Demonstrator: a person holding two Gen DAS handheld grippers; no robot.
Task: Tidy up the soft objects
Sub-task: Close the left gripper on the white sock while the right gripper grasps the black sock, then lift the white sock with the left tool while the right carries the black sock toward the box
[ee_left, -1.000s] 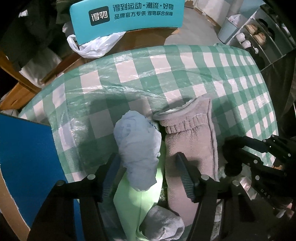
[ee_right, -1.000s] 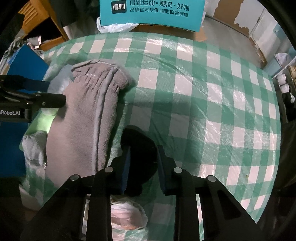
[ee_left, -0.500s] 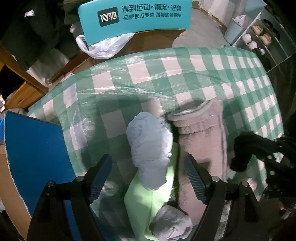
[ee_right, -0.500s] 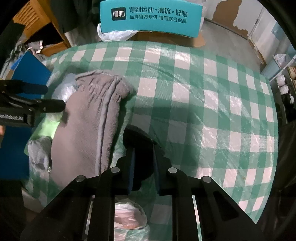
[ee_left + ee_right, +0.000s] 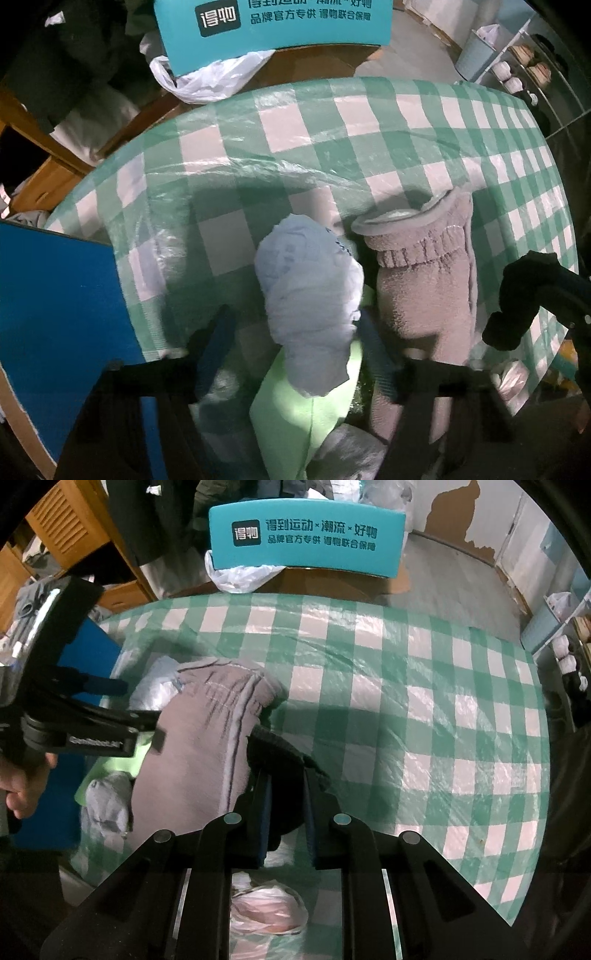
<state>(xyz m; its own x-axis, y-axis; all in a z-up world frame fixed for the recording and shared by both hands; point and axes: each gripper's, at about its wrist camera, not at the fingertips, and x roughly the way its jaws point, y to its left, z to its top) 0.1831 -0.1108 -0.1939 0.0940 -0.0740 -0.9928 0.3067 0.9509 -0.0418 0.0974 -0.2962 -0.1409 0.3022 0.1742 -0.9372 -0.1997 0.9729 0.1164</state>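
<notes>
A pale blue-grey cloth (image 5: 306, 295) lies bunched on a light green garment (image 5: 295, 406) on the green-checked table (image 5: 295, 147). My left gripper (image 5: 293, 341) points down over it, jaws closing. The cloth sits between the fingers; the left finger (image 5: 212, 339) is clear of it. A pinkish-grey fleece garment (image 5: 424, 295) lies just right of it, also in the right wrist view as the fleece garment (image 5: 199, 760). My right gripper (image 5: 286, 786) is shut on a black soft cloth (image 5: 284, 757), held just above the table beside the fleece. The left gripper (image 5: 142, 712) shows there at the left.
A teal printed box (image 5: 306, 542) and a white plastic bag (image 5: 240, 578) stand beyond the table's far edge. A blue board (image 5: 55, 314) is at the left, wooden furniture (image 5: 74, 528) behind it. A grey cloth (image 5: 107, 805) lies near the front left, a plastic bag (image 5: 266, 908) below the front edge.
The left jaws spread wider around the pale cloth, then narrowed again. The right gripper tightened on the black cloth and lifted it slightly.
</notes>
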